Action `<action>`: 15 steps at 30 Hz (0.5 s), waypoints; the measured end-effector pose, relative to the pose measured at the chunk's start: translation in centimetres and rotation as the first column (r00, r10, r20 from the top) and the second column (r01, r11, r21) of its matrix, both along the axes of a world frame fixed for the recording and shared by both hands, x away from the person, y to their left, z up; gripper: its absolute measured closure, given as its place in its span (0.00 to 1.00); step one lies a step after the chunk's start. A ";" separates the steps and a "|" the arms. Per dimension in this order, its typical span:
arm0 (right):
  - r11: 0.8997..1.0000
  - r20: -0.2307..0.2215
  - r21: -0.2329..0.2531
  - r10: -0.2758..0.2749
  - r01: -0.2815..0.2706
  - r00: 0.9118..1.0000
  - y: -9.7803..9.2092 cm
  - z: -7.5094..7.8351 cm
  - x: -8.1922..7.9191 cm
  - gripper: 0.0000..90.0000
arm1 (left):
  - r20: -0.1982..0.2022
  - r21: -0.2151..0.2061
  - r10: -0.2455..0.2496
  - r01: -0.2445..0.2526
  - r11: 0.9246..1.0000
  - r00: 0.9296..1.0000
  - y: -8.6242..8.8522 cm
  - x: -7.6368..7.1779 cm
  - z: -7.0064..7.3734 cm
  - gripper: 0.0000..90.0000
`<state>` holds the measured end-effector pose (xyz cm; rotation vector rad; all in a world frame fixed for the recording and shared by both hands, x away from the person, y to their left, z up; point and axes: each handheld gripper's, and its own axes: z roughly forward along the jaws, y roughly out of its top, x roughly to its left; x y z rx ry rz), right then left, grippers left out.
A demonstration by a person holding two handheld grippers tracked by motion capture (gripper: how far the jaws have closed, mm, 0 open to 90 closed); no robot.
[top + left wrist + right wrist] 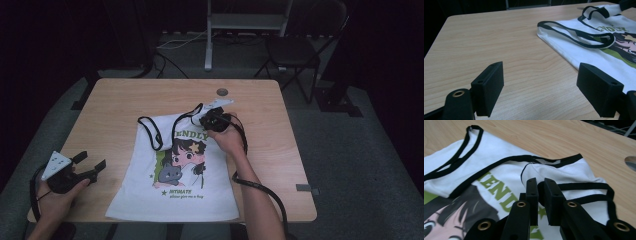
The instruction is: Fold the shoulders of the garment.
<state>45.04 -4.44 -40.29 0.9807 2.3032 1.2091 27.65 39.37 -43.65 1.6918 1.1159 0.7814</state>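
A white tank top (175, 185) with black trim and a cartoon girl print lies flat on the wooden table (115, 105), hem toward the front edge. My right gripper (212, 119) sits at the top's right shoulder strap. In the right gripper view its jaws (541, 187) stand almost together, pinching a raised fold of the white fabric (499, 172) by the neckline. My left gripper (92, 161) rests at the table's front left, off the cloth. Its jaws (540, 82) are open wide over bare wood, with the top's left strap (579, 42) farther ahead.
A round cable hole (222, 92) is set in the table behind the top. A small grey piece (306, 188) sticks out at the table's right edge. Beyond the table stand a folding chair (295, 50) and a metal stand (240, 22) with cables on the floor.
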 end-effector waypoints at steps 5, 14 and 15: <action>1.000 -0.001 0.003 0.006 -0.006 1.000 0.3 -0.3 -1.1 0.92 | -0.001 -0.007 0.003 -0.003 1.000 1.000 0.1 0.0 0.0 0.24; 1.000 -0.006 0.009 0.019 -0.018 1.000 0.6 -0.9 -3.3 0.92 | -0.002 -0.007 0.004 -0.004 1.000 1.000 0.1 0.0 0.0 0.24; 1.000 -0.004 0.009 0.023 -0.023 1.000 0.6 -1.0 -3.5 0.92 | -0.001 -0.008 0.004 -0.004 1.000 1.000 0.1 0.0 0.0 0.24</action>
